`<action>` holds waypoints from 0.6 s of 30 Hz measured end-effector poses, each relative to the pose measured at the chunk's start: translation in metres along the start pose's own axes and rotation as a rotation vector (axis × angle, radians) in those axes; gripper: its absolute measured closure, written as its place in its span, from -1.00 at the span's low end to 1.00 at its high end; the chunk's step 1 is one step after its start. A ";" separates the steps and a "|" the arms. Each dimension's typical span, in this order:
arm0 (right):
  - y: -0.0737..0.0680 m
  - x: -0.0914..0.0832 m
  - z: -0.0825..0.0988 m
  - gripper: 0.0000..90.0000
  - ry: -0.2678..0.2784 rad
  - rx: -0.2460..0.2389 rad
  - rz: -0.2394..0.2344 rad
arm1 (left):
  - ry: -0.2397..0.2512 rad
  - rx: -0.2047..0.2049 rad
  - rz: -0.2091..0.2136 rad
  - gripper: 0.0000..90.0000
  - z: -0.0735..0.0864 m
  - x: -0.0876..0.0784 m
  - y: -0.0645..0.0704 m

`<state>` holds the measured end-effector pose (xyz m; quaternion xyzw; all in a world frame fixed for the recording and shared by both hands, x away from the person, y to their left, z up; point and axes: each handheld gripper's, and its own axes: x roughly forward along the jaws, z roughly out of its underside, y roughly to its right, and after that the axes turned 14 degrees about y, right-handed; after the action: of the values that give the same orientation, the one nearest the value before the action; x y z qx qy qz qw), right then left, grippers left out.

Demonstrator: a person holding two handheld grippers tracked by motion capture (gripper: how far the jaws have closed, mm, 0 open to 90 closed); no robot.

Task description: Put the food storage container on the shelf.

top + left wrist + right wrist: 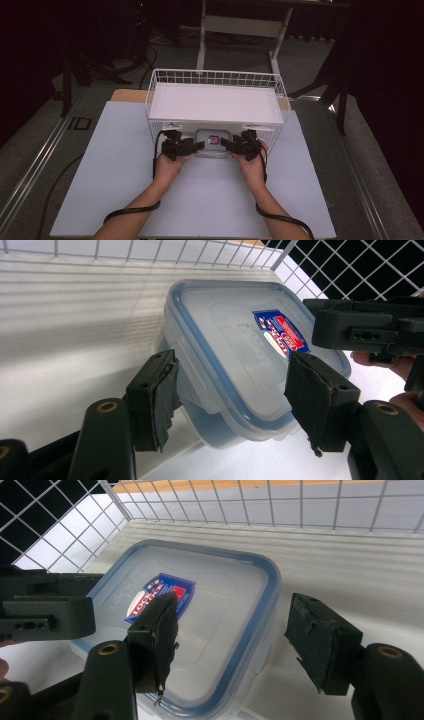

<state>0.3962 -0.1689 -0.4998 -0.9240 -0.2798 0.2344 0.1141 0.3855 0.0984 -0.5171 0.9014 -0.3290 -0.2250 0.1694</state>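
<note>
Clear plastic container (214, 143) w/ blue-rimmed lid sits under the wire basket rack (216, 78), at the rack's front edge, near the tabletop (120, 165) centre. Left gripper (192, 147) & right gripper (231, 145) flank it, one per side. Both have jaws apart, straddling the container's sides, not clamped.

The rack's white shelf (215, 102) hides the container's (214, 142) far half; its label (213, 140) is too small to read.

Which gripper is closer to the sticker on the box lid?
Right. The right gripper has one jaw over the sticker; the left gripper straddles the box's opposite edge, farther from it.
</note>
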 end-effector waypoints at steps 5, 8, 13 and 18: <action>-0.004 -0.013 -0.002 -0.18 0.028 -0.025 -0.002 | 0.005 0.027 0.004 -0.13 -0.001 -0.010 0.006; -0.004 -0.021 -0.002 -0.17 0.044 -0.040 -0.020 | -0.005 0.042 0.014 -0.13 -0.001 -0.019 0.009; -0.009 -0.029 0.006 -0.16 0.036 -0.070 -0.021 | -0.016 0.054 0.027 -0.13 0.001 -0.035 0.013; -0.022 -0.039 0.014 -0.05 0.042 -0.108 -0.054 | 0.001 0.097 0.067 -0.13 0.005 -0.058 0.021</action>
<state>0.3501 -0.1720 -0.4895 -0.9256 -0.3146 0.1964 0.0762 0.3321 0.1210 -0.4948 0.8971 -0.3694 -0.2026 0.1333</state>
